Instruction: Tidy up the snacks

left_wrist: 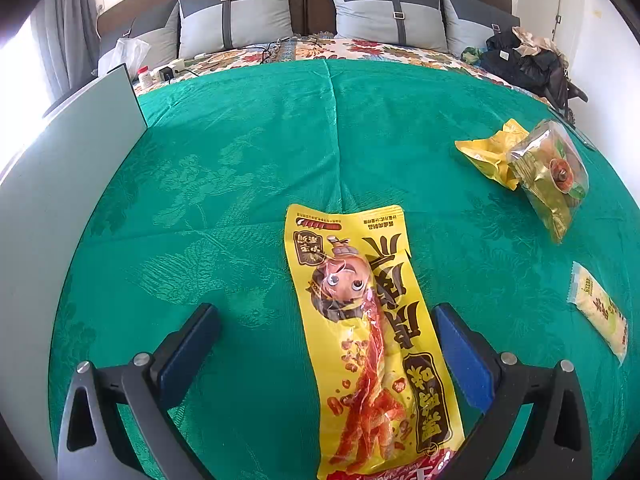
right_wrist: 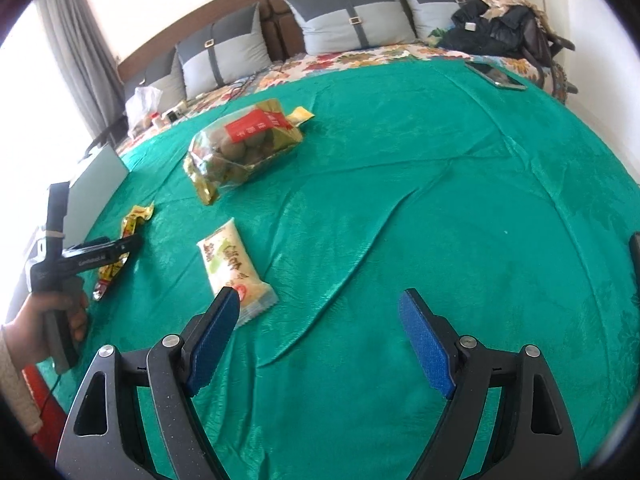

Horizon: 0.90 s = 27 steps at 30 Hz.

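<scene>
A long yellow snack packet (left_wrist: 368, 332) with a cartoon face lies flat on the green bedspread (left_wrist: 240, 168), between the open fingers of my left gripper (left_wrist: 324, 320). My left gripper also shows in the right wrist view (right_wrist: 116, 246) above that packet (right_wrist: 132, 220). A clear bag of round brown snacks (right_wrist: 244, 148) lies further back, partly over a small yellow packet (left_wrist: 488, 152). A pale cream packet (right_wrist: 234, 266) lies just beyond my right gripper's left fingertip (right_wrist: 224, 300). My right gripper (right_wrist: 320, 300) is open and empty above bare cloth.
A grey-white board (left_wrist: 60, 184) stands along the bed's left side. A phone (right_wrist: 496, 74) lies at the far right of the bedspread. Pillows (left_wrist: 236, 16), a cable, small bottles and dark clothes (left_wrist: 524, 56) sit at the head of the bed.
</scene>
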Available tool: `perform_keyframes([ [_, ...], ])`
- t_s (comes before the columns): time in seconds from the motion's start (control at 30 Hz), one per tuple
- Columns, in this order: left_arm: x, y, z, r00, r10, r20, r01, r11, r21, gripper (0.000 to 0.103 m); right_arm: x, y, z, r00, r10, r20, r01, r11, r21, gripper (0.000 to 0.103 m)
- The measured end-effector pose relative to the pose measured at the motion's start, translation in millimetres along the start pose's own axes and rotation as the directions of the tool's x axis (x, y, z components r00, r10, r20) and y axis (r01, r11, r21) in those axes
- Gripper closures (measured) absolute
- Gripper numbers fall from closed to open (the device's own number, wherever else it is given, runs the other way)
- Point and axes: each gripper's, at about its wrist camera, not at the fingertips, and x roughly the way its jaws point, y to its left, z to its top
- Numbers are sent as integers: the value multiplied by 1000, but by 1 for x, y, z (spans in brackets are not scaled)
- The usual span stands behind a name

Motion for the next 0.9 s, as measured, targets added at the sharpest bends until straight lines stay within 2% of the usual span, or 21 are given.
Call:
perform_keyframes([
  [0.07, 0, 0, 0, 1000, 0, 0, 0, 1000, 0, 0, 18, 20, 7, 997, 29, -67, -35, 994, -103, 19],
  [0.17, 0, 0, 0, 1000, 0, 0, 0, 1000, 0, 0, 49, 44, 8, 985, -28, -168, -14, 970, -243, 21],
  [0.2, 0, 0, 0, 1000, 0, 0, 0, 1000, 0, 0, 55, 49, 7, 984, -39, -174, -9, 963, -270, 25],
  [0.23, 0, 0, 0, 1000, 0, 0, 0, 1000, 0, 0, 57, 53, 6, 987, -61, -148, 14, 953, -302, 38],
  [0.27, 0, 0, 0, 1000, 0, 0, 0, 1000, 0, 0, 59, 56, 7, 989, -52, -136, 7, 950, -311, 45],
  [0.33, 0, 0, 0, 1000, 0, 1, 0, 1000, 0, 0, 64, 57, 15, 989, -74, -125, 34, 956, -292, 64],
  [0.4, 0, 0, 0, 1000, 0, 0, 0, 1000, 0, 0, 74, 55, 29, 989, -98, -108, 68, 965, -252, 70],
  [0.47, 1, 1, 0, 1000, 0, 0, 0, 1000, 0, 0, 86, 51, 44, 987, -145, -75, 127, 969, -210, 70],
  [0.57, 1, 1, 0, 1000, 0, 1, 0, 1000, 0, 0, 98, 52, 55, 984, -175, -34, 168, 973, -157, 61],
  [0.6, 1, 1, 0, 1000, 0, 1, 0, 1000, 0, 0, 100, 54, 55, 982, -189, -20, 184, 971, -155, 48],
  [0.63, 1, 2, 1, 1000, 0, 1, 0, 1000, 0, 0, 102, 55, 55, 977, -212, -7, 208, 966, -154, 29],
  [0.7, 0, 0, 0, 1000, 0, 1, 0, 1000, 0, 0, 103, 53, 57, 972, -235, -16, 231, 964, -134, 19],
  [0.77, 0, 0, 0, 1000, 1, 1, -1, 1000, 0, 0, 103, 42, 60, 978, -205, -34, 201, 976, -82, 14],
  [0.9, 0, 0, 0, 1000, 0, 1, 0, 1000, 0, 0, 104, 41, 61, 974, -224, -38, 221, 972, -76, 10],
])
